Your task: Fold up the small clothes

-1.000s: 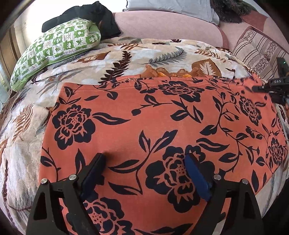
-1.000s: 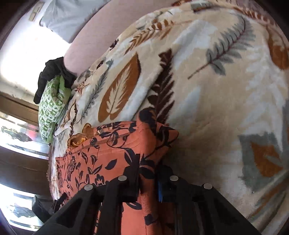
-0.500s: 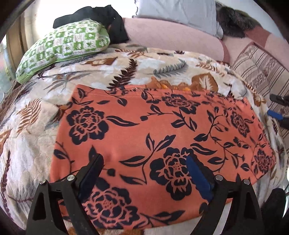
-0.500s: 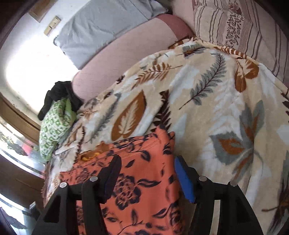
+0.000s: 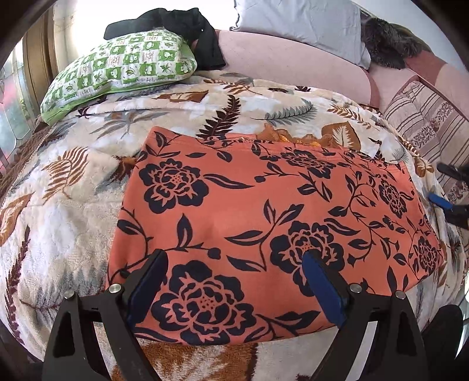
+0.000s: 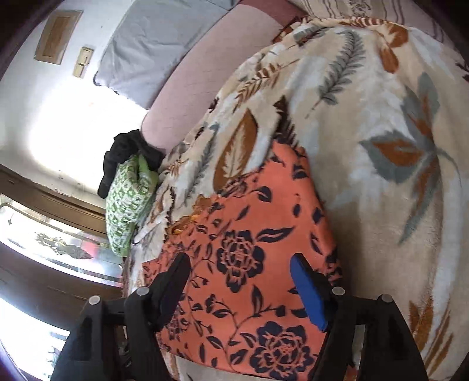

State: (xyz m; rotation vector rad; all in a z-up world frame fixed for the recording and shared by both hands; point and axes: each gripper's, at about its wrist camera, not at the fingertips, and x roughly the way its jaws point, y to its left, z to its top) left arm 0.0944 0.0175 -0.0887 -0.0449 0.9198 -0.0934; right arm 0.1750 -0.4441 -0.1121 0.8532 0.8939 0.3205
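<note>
Orange floral garment (image 5: 263, 211), folded flat on leaf-print blanket (image 5: 73, 181)

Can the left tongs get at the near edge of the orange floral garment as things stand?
Probably yes. The left tongs hang open just above the orange floral garment, whose near edge lies flat on the leaf-print blanket with nothing covering it.

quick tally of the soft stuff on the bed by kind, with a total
Orange floral garment: 1
Leaf-print fleece blanket: 1
Pillows: 2, green checked pillow and grey pillow
Black cloth bundle: 1
Striped cushion: 1
Total: 6
</note>
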